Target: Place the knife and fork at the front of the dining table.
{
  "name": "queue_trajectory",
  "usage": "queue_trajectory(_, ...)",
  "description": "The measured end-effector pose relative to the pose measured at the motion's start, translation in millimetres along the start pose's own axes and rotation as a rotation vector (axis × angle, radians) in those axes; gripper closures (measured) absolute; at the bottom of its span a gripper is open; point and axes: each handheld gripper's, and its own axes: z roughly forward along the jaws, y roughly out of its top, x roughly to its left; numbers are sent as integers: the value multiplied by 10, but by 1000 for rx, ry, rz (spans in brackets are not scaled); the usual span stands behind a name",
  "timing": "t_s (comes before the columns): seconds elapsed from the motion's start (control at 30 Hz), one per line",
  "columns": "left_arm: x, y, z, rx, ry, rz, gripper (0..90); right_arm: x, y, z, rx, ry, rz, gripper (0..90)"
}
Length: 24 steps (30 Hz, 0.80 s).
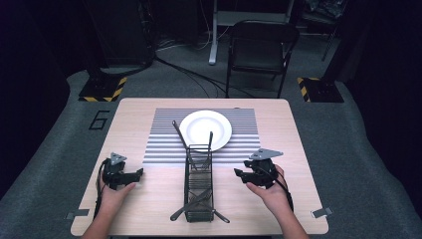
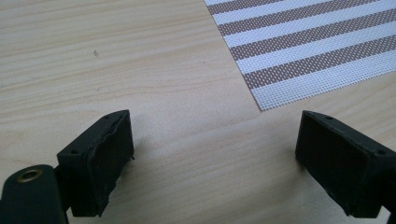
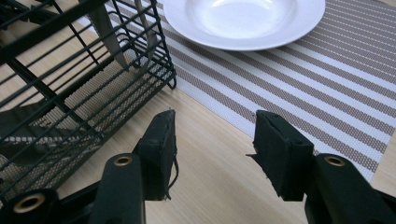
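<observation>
A black wire caddy (image 1: 199,181) stands in the middle of the wooden table (image 1: 134,109), with dark utensils (image 1: 196,201) lying in it and sticking out. Behind it a white plate (image 1: 205,129) rests on a striped placemat (image 1: 164,144). My left gripper (image 1: 139,173) sits at the caddy's left, jaws wide open over bare wood (image 2: 215,140) near the placemat corner (image 2: 261,100). My right gripper (image 1: 237,173) hovers at the caddy's right, open with nothing between its jaws (image 3: 215,135). In the right gripper view the caddy (image 3: 79,93) is at the left and the plate (image 3: 243,21) ahead.
A folding chair (image 1: 261,50) and a stand's leg (image 1: 214,35) are on the floor beyond the table's far edge. Yellow-black striped bases (image 1: 102,89) flank the table. Bare wood lies on both sides of the caddy.
</observation>
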Motion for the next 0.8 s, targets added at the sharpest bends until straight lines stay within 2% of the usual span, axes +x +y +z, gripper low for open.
queue_trajectory(0.1,0,0,0,0,0,0,111,19,52,8,-6,10,8,497)
queue_trajectory(0.43,0,0,0,0,0,0,111,89,243,17,-10,28,-15,537)
queue_trajectory(0.8,0,0,0,0,0,0,111,127,374,12,-14,35,-18,553)
